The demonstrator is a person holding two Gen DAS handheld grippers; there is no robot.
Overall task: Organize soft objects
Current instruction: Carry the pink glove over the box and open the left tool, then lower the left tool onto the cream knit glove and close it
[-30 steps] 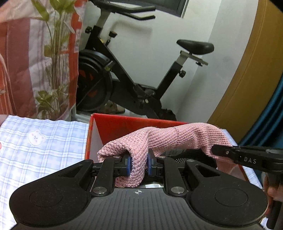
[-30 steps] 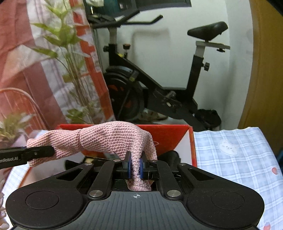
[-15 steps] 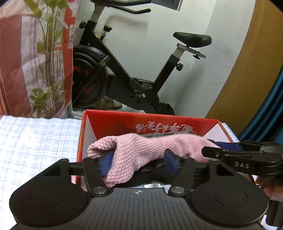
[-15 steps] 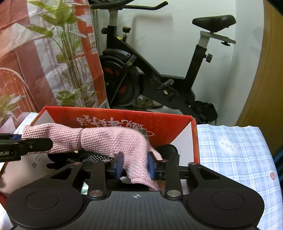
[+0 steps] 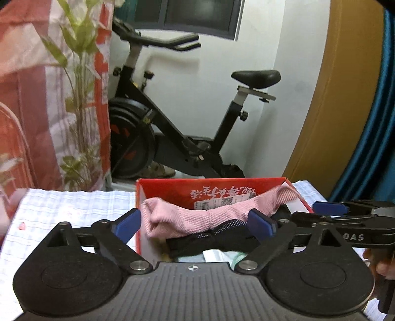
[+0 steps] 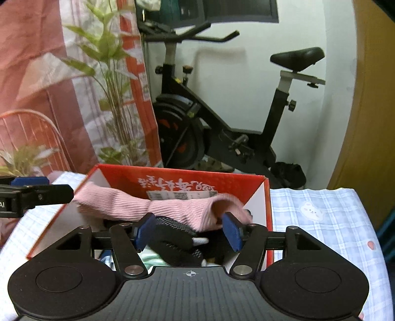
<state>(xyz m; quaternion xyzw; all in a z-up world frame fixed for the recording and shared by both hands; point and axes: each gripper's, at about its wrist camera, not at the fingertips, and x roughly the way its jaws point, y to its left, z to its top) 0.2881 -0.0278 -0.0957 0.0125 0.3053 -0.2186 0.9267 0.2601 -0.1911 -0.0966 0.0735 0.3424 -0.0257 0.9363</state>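
this is a room in a home, used partly for exercise and partly for storage. a black exercise bike with a padded saddle stands against a plain white wall, below a dark window. a pair of sandals lies on the floor by its flywheel. to the left hangs a red and white curtain with a leafy green plant in front of it. a wooden door or panel closes the right side. the near surface wears a soft checked cloth printed with little bears, and an open red cardboard box with chinese lettering sits on it
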